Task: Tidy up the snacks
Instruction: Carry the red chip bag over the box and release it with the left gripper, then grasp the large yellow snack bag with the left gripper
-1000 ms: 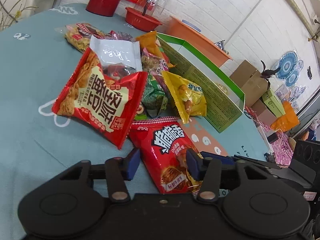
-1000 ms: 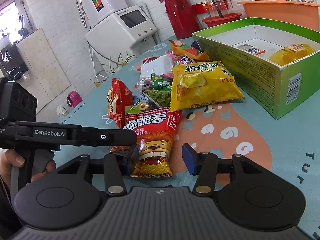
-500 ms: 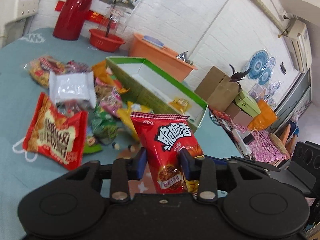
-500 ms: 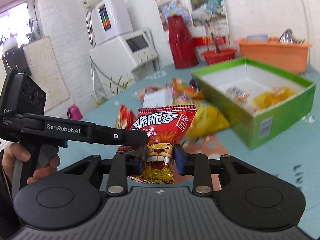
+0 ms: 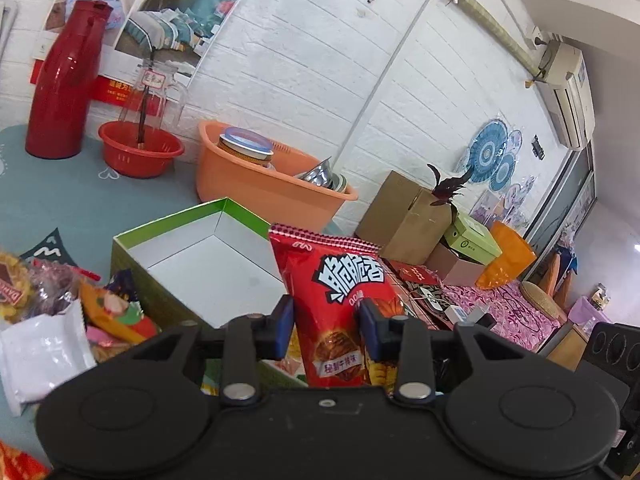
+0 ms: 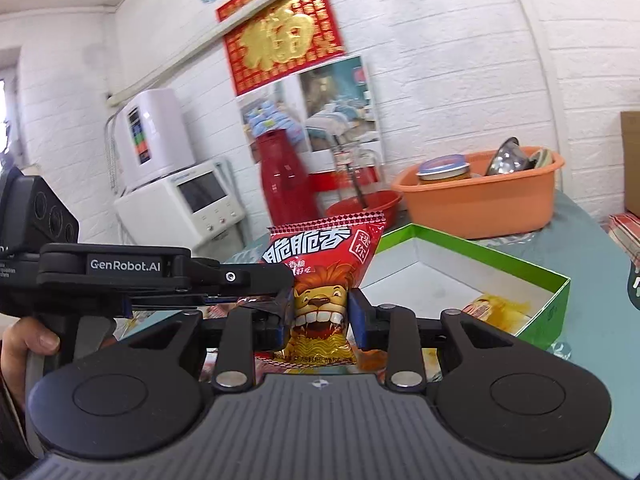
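Observation:
My left gripper (image 5: pixel 326 330) is shut on a red snack bag (image 5: pixel 340 280) and holds it upright in the air by the green box (image 5: pixel 180 256). My right gripper (image 6: pixel 320 316) is shut on the same red bag with a lion face (image 6: pixel 324 268) from the other side. The left gripper's body (image 6: pixel 152 272) reaches in from the left in the right wrist view. The green box (image 6: pixel 480 264) has a white inside and holds a yellow snack (image 6: pixel 496 304).
Loose snack packets (image 5: pixel 52 320) lie on the teal table left of the box. An orange basin (image 5: pixel 264 188), a red bowl (image 5: pixel 140 152) and a red flask (image 5: pixel 60 80) stand at the back. Cardboard boxes (image 5: pixel 404 216) sit beyond the table.
Both grippers closed on the red bag lying on the table and lifted it up. They have carried it higher and toward the green box.

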Demonstrator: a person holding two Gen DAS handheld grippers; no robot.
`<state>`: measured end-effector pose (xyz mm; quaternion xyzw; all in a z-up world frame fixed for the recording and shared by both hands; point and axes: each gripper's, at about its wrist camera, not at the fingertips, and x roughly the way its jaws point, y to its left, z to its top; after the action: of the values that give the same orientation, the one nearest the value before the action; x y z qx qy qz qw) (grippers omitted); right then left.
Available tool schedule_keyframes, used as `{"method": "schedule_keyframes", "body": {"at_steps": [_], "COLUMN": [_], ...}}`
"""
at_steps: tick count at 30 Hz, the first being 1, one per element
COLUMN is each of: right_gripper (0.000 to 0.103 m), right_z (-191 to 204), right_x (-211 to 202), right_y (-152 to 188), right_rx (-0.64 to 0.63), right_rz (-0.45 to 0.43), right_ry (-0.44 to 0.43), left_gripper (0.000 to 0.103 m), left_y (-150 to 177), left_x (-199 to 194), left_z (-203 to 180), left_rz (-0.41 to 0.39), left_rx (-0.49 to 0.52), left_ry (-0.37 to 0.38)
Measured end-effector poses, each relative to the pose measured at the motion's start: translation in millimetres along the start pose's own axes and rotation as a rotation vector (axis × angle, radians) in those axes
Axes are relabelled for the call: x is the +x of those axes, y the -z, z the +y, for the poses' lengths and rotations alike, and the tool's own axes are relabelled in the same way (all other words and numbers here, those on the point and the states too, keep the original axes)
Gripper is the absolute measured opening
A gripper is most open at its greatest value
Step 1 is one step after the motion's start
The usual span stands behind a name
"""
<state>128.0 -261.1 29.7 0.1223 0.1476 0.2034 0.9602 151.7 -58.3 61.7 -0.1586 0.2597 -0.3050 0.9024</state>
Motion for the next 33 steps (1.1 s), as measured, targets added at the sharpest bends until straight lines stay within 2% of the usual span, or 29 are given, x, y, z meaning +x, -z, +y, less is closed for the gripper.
{"method": "schedule_keyframes", "body": {"at_steps": [10, 16, 18, 19, 20, 21, 23, 24, 27, 33], "right_gripper": [0.053, 0.052, 0.055, 0.059, 0.061, 0.066, 0.094, 0.097, 0.098, 0.103], "right_z": [-53.9, -69.9, -72.0, -71.5, -70.4, -68.9, -64.9, -62.6, -53.6, -19.9], "right_x": [53.9, 73.6, 76.5, 76.0, 73.5, 68.9, 56.2, 49.0, 27.6, -11.2], "right_y": [-1.6, 6.9, 9.2, 9.6, 8.7, 7.5, 4.6, 3.4, 2.0, 16.7], "right_rx": [0.124, 0.115, 0.099, 0.085, 0.062, 0.042, 0.01, -0.003, -0.018, -0.04], "right_rz": [0.039, 0.09, 0.094, 0.091, 0.077, 0.056, 0.01, -0.007, -0.027, -0.035], "right_ry": [0.07, 0.106, 0.12, 0.133, 0.147, 0.157, 0.175, 0.178, 0.163, 0.093], "left_gripper": [0.054, 0.054, 0.054, 0.058, 0.083, 0.103, 0.103, 0.103, 0.103, 0.103], "left_y": [-24.8, -18.9, -16.8, -16.8, -17.1, -17.8, -20.4, -21.5, -21.9, -4.1], "left_x": [87.5, 117.7, 121.5, 121.5, 119.1, 114.9, 100.5, 92.7, 70.7, 19.8], "left_z": [35.0, 51.5, 53.6, 53.3, 52.7, 51.2, 45.0, 40.1, 28.1, 8.3], "left_rz": [0.098, 0.158, 0.171, 0.173, 0.165, 0.151, 0.108, 0.086, 0.064, 0.072], "left_rx": [-0.022, -0.05, -0.047, -0.044, -0.042, -0.04, -0.021, -0.004, 0.042, 0.047], "left_ry": [0.008, -0.002, -0.008, -0.009, -0.013, -0.017, -0.039, -0.06, -0.092, -0.128]}}
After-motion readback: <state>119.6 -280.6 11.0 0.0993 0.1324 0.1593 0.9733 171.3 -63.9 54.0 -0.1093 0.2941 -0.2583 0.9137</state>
